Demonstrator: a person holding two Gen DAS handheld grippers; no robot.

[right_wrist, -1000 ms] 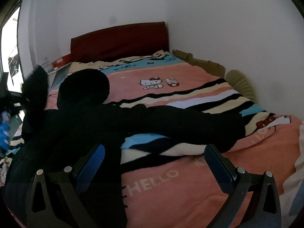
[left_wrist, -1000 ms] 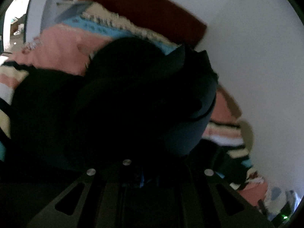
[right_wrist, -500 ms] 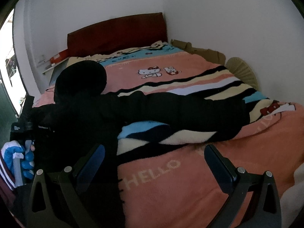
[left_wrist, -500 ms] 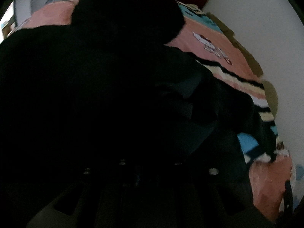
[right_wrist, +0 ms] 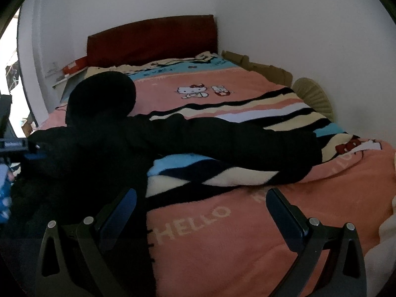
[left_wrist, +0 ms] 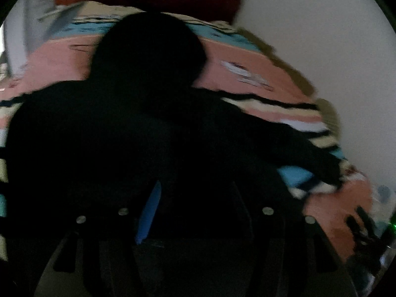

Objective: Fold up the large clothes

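Observation:
A black hooded garment (right_wrist: 104, 143) lies spread on the bed, hood toward the headboard, one sleeve (right_wrist: 235, 146) stretched out to the right. In the left wrist view it (left_wrist: 138, 133) fills the middle. My left gripper (left_wrist: 195, 205) is open just above the garment's lower part, its blue pad (left_wrist: 148, 215) showing. It also shows at the left edge of the right wrist view (right_wrist: 14, 146). My right gripper (right_wrist: 200, 212) is open and empty above the blanket near the garment's right hem.
The bed carries a pink Hello Kitty blanket (right_wrist: 247, 235) with striped bands. A dark red headboard (right_wrist: 153, 39) stands at the far end. A white wall (right_wrist: 309, 37) runs along the right side. A window lies at the left edge.
My left gripper has let go of the black fabric it held bunched up and opened. The garment now lies flat. My right gripper stayed open and barely moved.

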